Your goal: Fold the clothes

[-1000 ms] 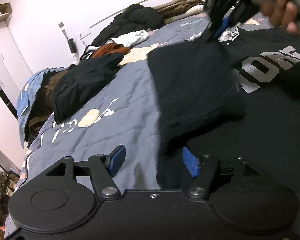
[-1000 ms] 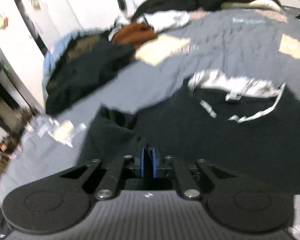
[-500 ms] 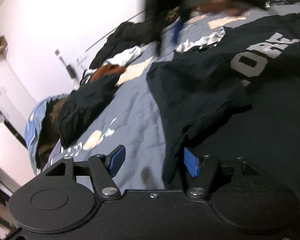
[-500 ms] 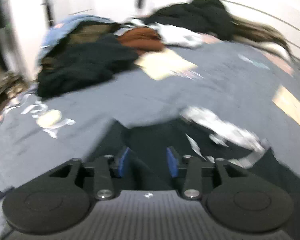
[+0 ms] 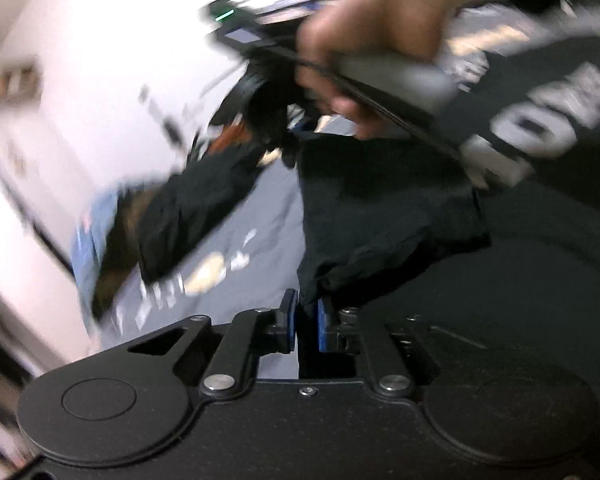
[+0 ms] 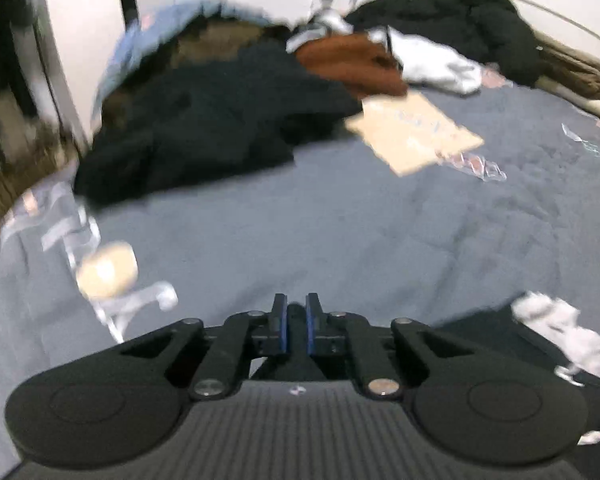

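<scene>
Grey-blue quilted bed (image 6: 340, 220), black printed T-shirt (image 5: 540, 260) spread flat, heaped clothes (image 6: 220, 120) at far edge

My matte black plastic left tongs (image 5: 304, 322) are showing blue pads and silver screws; my ribbed black right tongs (image 6: 296, 326) are matching them.

Both got busy in the last second: the left hand-held gripper (image 5: 303, 324) went from wide open to pinched on the black shirt's (image 5: 384, 216) sleeve edge. The right hand-held gripper (image 6: 296, 328) let go, opened, swung out to the sleeve's far end and clamped dark cloth again.
</scene>
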A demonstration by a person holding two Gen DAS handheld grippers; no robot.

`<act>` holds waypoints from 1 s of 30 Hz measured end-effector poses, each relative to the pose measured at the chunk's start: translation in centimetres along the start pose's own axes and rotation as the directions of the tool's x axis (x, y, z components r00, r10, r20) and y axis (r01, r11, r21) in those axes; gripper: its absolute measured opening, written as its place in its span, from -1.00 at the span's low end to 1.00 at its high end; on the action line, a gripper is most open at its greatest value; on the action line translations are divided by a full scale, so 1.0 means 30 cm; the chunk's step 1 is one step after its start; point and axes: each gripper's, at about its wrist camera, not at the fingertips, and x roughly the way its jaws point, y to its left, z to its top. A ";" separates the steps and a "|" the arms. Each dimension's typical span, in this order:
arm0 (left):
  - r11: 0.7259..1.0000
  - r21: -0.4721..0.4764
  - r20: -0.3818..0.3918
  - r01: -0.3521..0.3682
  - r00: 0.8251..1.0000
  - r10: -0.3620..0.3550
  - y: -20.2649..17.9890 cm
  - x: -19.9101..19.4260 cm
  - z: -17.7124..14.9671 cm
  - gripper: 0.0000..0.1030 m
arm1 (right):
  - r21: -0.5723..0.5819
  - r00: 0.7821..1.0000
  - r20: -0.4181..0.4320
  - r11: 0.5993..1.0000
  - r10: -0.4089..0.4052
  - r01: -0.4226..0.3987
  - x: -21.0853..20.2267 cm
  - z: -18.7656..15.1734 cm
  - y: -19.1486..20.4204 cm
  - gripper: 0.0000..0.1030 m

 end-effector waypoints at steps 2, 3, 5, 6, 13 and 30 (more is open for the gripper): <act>0.998 -0.038 -0.061 0.040 0.997 -0.042 0.028 0.022 0.003 -0.65 | 0.009 0.999 0.031 1.000 0.017 -0.017 0.024 -0.007 0.011 -0.84; 0.999 -0.025 -0.061 0.039 0.997 -0.041 0.036 0.021 0.000 -0.48 | -0.003 1.000 0.011 1.000 0.005 -0.005 0.037 -0.009 0.016 -0.81; 0.999 0.002 -0.059 0.038 0.998 -0.038 0.052 0.019 -0.006 -0.18 | -0.036 0.999 -0.039 0.999 -0.030 0.029 0.053 -0.011 0.026 -0.76; 0.999 0.023 -0.056 0.046 0.997 -0.045 0.060 0.012 -0.007 -0.15 | -0.045 0.998 -0.041 0.998 -0.037 0.035 0.039 -0.009 0.025 -0.72; 0.984 0.040 0.036 0.175 0.984 -0.176 0.102 -0.070 0.015 -0.15 | -0.105 0.997 0.077 0.994 -0.017 0.025 -0.236 0.000 -0.020 -0.44; 0.976 0.186 0.084 0.113 0.988 -0.130 -0.045 -0.032 -0.040 -0.17 | 0.101 0.991 -0.119 0.992 -0.063 0.075 -0.230 -0.307 -0.196 -0.82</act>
